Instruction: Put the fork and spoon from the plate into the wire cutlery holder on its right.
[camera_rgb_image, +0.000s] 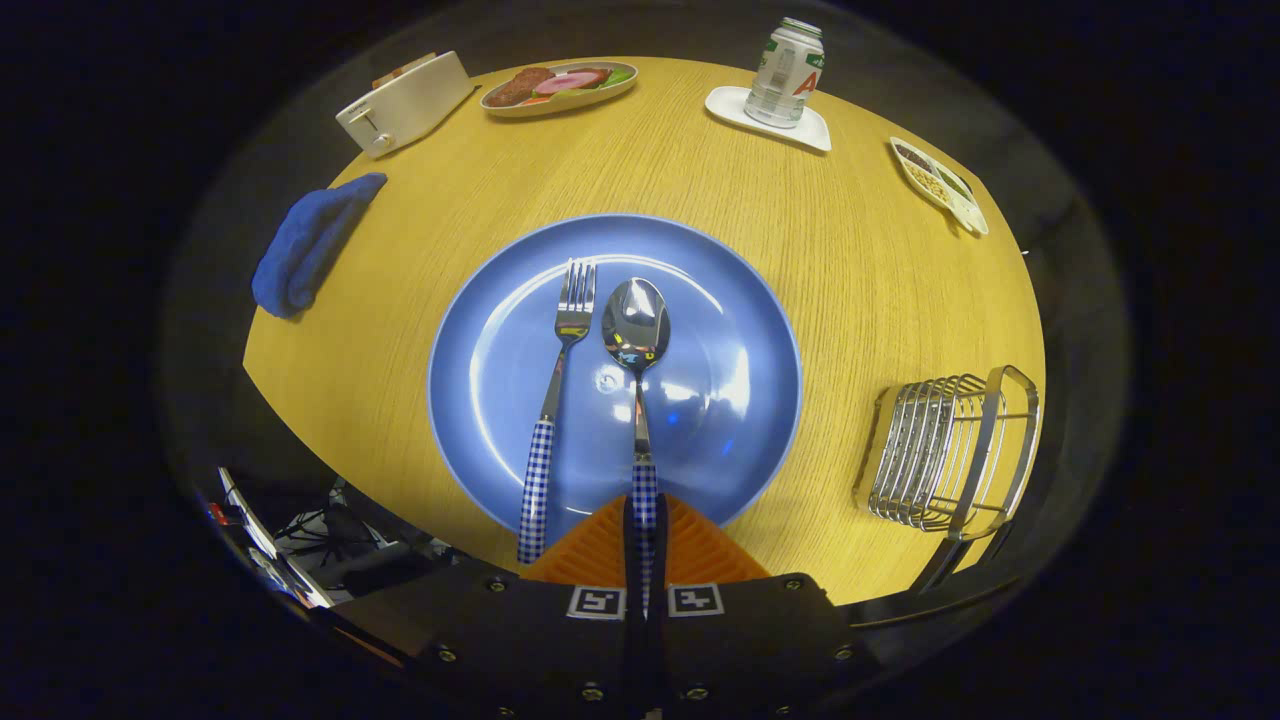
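Already the gripper (645, 525) pinched the spoon (636, 330) by its checked handle, fingers pressed together on it, fork (560, 380) alongside on the blue plate (480, 400) (both lying flat), wire cutlery holder (945, 455) standing well apart on the plate's right.

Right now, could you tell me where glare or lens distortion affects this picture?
In the gripper view, bright glare patches lie on the blue plate beside the spoon, whose bowl mirrors the lights; the fisheye bows the table edge and the wire cutlery holder; the fork stays sharp; the gripper has its fingers closed on the spoon's handle.
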